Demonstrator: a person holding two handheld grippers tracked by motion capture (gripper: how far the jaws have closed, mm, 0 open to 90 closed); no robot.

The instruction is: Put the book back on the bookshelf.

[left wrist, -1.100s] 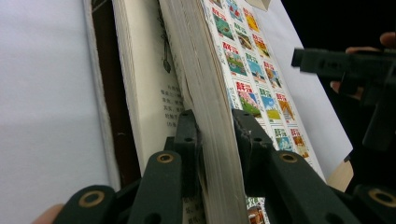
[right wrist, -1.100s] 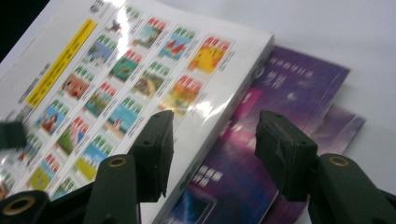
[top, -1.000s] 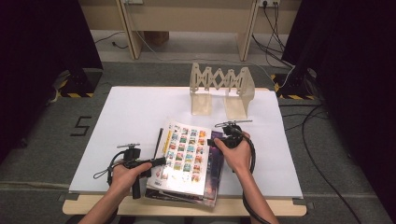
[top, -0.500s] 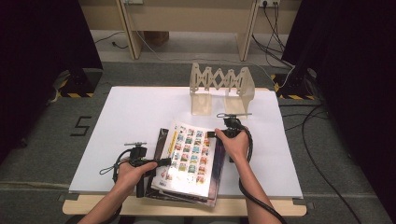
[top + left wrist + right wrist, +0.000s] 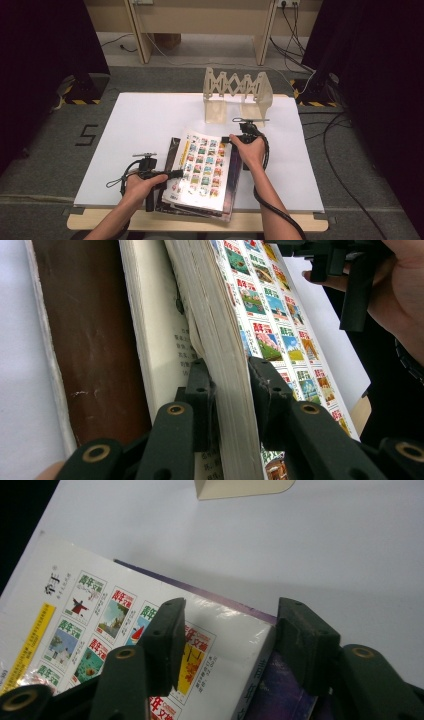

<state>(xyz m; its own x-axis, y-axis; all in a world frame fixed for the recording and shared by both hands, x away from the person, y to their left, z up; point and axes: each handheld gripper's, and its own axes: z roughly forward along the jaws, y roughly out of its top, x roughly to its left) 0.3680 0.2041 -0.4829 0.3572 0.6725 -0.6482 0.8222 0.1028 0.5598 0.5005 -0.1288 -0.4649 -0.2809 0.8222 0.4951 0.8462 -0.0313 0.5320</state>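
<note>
Carefully, left tongs [image 5: 227, 405] are clamping the top book's [image 5: 202, 170] page edge while right tongs [image 5: 227, 640], apart, are straddling its spine corner, needing an even lift.

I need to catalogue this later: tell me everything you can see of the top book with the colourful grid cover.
The top book is a thick glossy softcover, its white cover printed with a grid of small colourful pictures. It lies tilted atop a stack of books near the table's front edge. The left gripper clamps its page edge; the right gripper straddles its far spine corner, jaws apart.

White book [image 5: 202, 170] cover bears colourful picture grid.
</note>
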